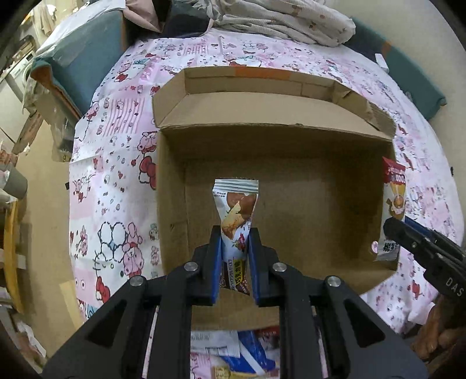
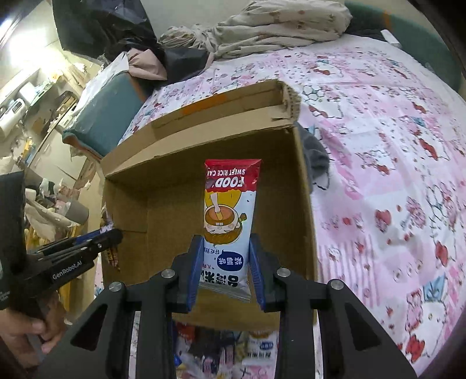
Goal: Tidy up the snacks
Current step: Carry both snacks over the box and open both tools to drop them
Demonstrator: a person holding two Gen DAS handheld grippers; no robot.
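Item 1. Open brown corrugated cardboard box (image 1: 305,140), flaps folded outward, lying on a bed with a pink-and-white cartoon-print sheet (image 1: 116,122). The box floor shows bare; it is the landmark for all entries below and, by judgement, the place where the snacks are to be sorted.

Item 2. Left gripper (image 1: 234,247), black with blue pads, closed on a narrow white-and-brown chocolate-biscuit snack packet (image 1: 237,210). The packet is clamped near its lower end and points over the box's near-left part, above the floor; gripping low likely leaves the upper end free to go in first.

Item 3. Right gripper (image 2: 225,256), same make, closed on a long red, white and blue sweet rice cake packet (image 2: 230,210). It is held lengthwise over the box's right side, close to the right wall, apart from item 2, probably so the two land in separate places.

Item 4. Loose heap of further snack packets (image 1: 233,349), on the sheet just before the box's near wall; unsorted.

Item 5. Rumpled pale printed bedclothes (image 1: 285,20), beyond the box's far flap. No obstruction.

Obstructions: the box's near wall must be cleared; each gripper stands close to the other.
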